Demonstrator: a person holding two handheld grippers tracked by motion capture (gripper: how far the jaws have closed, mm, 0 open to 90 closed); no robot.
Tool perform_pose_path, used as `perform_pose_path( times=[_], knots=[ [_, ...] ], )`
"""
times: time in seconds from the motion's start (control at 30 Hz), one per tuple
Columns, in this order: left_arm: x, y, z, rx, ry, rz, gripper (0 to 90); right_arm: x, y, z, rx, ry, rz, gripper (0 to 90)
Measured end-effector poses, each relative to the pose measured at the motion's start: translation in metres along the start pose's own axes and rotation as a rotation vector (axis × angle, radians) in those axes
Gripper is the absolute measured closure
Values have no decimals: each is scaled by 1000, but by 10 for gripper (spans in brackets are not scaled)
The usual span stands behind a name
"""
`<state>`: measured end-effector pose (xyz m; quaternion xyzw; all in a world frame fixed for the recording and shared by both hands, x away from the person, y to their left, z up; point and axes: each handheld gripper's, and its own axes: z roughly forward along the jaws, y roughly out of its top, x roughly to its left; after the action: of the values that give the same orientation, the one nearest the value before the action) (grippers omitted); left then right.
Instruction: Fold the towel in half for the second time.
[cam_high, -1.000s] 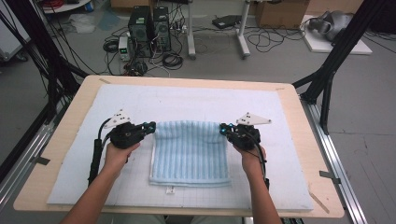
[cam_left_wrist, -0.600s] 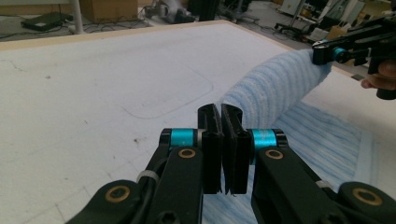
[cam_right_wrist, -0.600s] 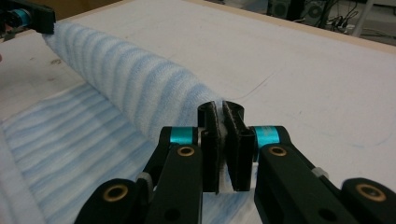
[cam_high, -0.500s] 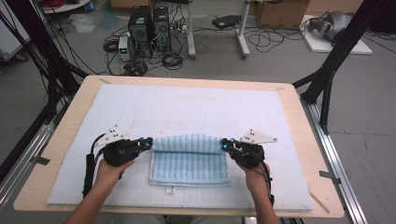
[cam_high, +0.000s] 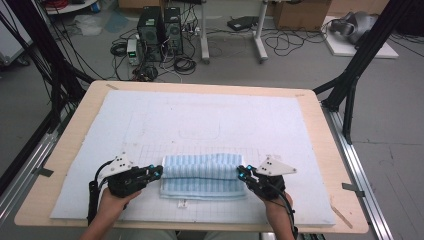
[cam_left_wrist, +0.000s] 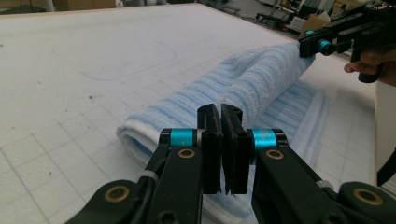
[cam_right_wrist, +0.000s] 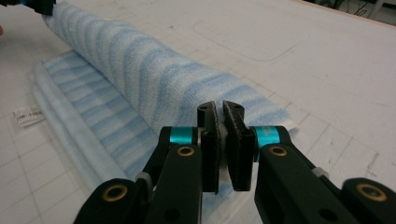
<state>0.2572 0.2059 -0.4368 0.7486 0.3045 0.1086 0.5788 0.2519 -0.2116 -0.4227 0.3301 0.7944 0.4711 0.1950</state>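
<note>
The blue-striped towel (cam_high: 202, 176) lay on the white mat (cam_high: 200, 125) near the person's edge of the table, its far half carried over toward the near edge; it looked light, soft and limp, a cloth best taken by corners or a fold's edge. The left gripper (cam_high: 156, 171) and right gripper (cam_high: 241, 172) each had jaws pinched together on an end of that raised fold.

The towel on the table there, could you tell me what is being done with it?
A person is folding a blue striped towel on the white mat. The left gripper and the right gripper are each shut on one end of the towel's far edge, holding it folded over the lower layer. The fold is not laid flat yet.
</note>
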Motion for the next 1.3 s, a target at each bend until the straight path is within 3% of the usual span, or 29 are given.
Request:
perform_pose_path(
  times=[0.33, 0.43, 0.47, 0.53, 0.63, 0.77, 0.9, 1.0, 1.1, 1.3],
  knots=[
    [-11, -17, -9, 28, -30, 24, 860, 17, -8, -13, 31, 11, -48, 847],
    [-12, -19, -10, 19, -41, 13, 840, 18, -14, -13, 40, 16, -38, 830],
    [-12, -18, -11, 17, -44, -5, 785, 19, -16, -13, 44, 17, -28, 805],
    [-10, -15, -13, -5, -37, -43, 587, 19, -19, -16, 28, 21, -3, 726],
    [-4, -8, -19, -80, -5, -83, 503, 16, -15, -24, -28, 4, 52, 618],
    [3, 2, -18, -111, 8, -94, 509, 8, 0, -26, -84, -23, 82, 577],
    [6, 8, -9, -117, 24, -88, 571, 9, 8, -5, 1, -35, 51, 596],
    [7, 7, -3, -93, 36, -93, 624, 14, 1, 14, 95, -22, 14, 623],
    [6, 6, 0, -79, 36, -87, 643, 19, -10, 21, 169, 2, -10, 630],
    [2, 6, 4, -50, 27, -82, 640, 23, -20, 12, 179, -2, -70, 609]
  ],
)
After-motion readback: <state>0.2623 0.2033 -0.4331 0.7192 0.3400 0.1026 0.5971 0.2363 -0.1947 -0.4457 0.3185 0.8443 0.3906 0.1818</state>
